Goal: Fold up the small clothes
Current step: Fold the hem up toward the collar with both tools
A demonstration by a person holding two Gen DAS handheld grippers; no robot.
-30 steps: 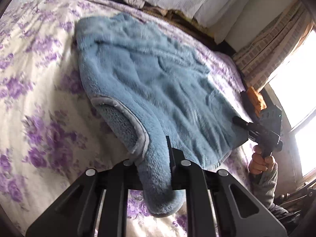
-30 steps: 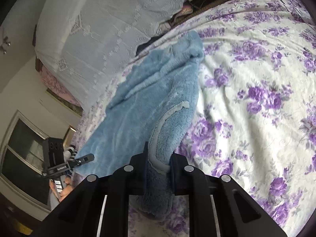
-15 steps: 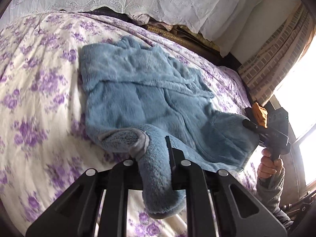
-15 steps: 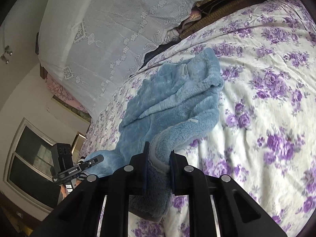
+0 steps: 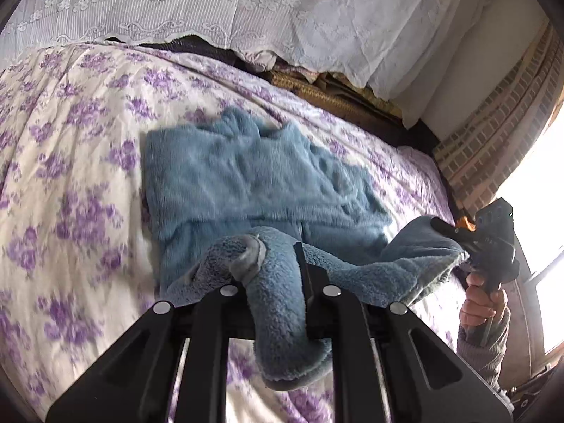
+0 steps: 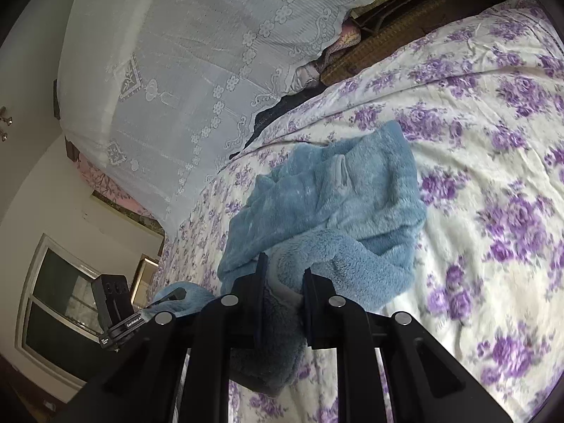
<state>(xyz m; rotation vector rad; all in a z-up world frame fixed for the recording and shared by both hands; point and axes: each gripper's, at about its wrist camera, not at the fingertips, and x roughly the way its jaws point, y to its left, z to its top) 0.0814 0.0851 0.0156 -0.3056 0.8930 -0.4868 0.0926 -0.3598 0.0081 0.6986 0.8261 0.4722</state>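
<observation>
Lifted higher off the floral bedspread (image 5: 70, 148) than a second ago: blue fleece garment (image 5: 246, 176), near edge clamped in left gripper (image 5: 278, 275) and right gripper (image 6: 282, 282). Best carried forward evenly, corners level, laid flat.

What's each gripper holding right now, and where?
Both hold the blue fleece garment: left gripper and right gripper each clamp a near-edge corner.
</observation>
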